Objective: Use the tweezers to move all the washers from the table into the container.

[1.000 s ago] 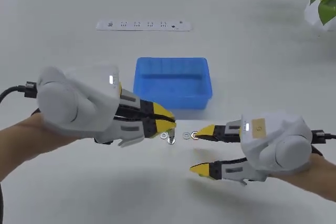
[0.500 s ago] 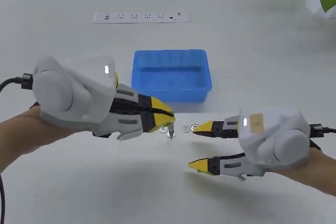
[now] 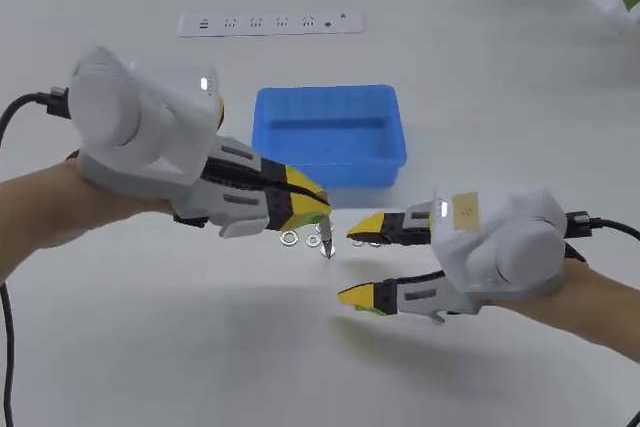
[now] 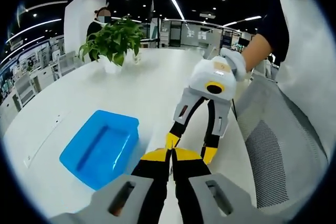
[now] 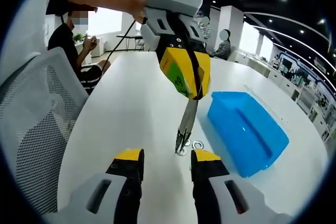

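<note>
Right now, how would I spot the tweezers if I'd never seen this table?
Find the blue container on the white table. In front of its near wall, the left claw is shut on the tweezers, which point down among the washers. They are the one thin, long, silvery thing there; the washers are small flat rings.

Left hand-held gripper (image 5: 190, 94) holds tweezers (image 5: 186, 124), tips at washers (image 5: 198, 144) beside blue container (image 5: 247, 129)

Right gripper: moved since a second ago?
Yes. Against the container, the right gripper has shifted left, toward the tweezers.
</note>
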Demonstrator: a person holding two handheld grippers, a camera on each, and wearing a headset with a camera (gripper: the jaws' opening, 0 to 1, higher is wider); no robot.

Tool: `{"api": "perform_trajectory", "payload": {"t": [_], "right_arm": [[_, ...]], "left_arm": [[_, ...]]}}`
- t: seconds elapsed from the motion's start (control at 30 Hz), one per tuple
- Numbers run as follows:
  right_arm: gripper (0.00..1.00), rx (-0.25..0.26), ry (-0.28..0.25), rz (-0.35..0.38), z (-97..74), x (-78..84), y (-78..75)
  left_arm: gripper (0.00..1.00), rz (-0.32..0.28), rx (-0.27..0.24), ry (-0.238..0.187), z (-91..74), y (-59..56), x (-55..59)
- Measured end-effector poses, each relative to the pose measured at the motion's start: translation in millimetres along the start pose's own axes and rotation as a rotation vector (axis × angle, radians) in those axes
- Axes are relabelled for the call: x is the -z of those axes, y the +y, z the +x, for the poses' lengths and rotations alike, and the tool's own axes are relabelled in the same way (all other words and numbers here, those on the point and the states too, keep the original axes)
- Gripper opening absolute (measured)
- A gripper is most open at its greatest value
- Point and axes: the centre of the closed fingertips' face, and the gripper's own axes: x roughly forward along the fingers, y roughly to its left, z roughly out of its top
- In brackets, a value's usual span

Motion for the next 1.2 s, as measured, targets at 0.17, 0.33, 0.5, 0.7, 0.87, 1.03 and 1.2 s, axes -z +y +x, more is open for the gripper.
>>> {"api": "perform_trajectory", "payload": {"t": [0.17,0.33,0.5,0.7,0.87,1.03,1.2], "right_arm": [[0.31,-0.001,-0.024,-0.001,9.0,-7.2,-9.8],[0.24,-0.059,-0.01,-0.005,18.0,-7.9,-15.8],[0.14,-0.104,-0.006,-0.007,18.6,-11.5,-15.1],[0.11,-0.133,0.014,-0.02,20.2,-10.0,-12.5],[0.09,-0.137,0.026,-0.025,20.4,-9.9,-11.9],[0.08,-0.133,0.023,-0.002,20.8,-10.2,-12.8],[0.08,-0.138,0.016,-0.015,19.9,-10.5,-10.6]], "left_arm": [[0.06,0.016,0.04,0.019,2.8,-4.9,2.2],[0.06,0.033,0.053,0.05,3.0,-3.8,4.5],[0.06,0.036,0.063,0.057,4.0,-5.2,6.6],[0.06,0.048,0.069,0.069,4.9,-7.0,8.1],[0.06,0.055,0.068,0.076,5.0,-7.5,9.1],[0.07,0.108,0.042,0.119,5.2,-6.1,12.5],[0.12,0.099,0.054,0.139,7.3,-10.2,17.4]]}}
